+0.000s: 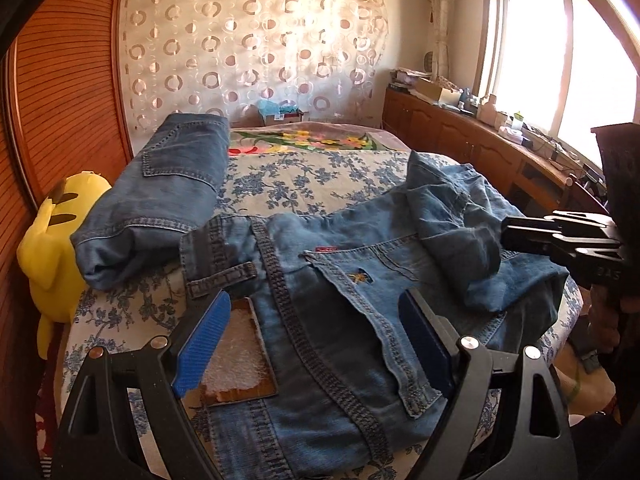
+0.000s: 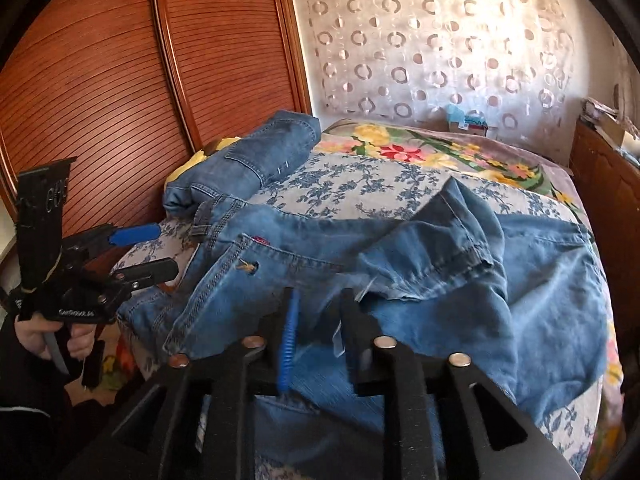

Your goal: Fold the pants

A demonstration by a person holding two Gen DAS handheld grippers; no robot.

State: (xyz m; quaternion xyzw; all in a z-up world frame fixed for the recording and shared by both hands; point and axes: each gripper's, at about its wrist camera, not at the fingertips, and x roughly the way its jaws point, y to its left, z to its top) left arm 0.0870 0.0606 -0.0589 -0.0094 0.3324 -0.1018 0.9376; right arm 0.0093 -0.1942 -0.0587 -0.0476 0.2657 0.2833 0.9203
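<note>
step: start of fold, jeans point(image 1: 340, 280) lie rumpled on bed point(image 1: 280, 184) | left gripper point(image 1: 316, 340) spread wide over waistband, empty | right gripper point(image 2: 316, 320) partly parted over bunched leg, grasp unclear | next: pinch waistband and leg, pull flat

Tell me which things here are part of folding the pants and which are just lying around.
Job: jeans, left gripper, right gripper.
Lying around: folded jeans, yellow plush, bedspread, boxes.
</note>
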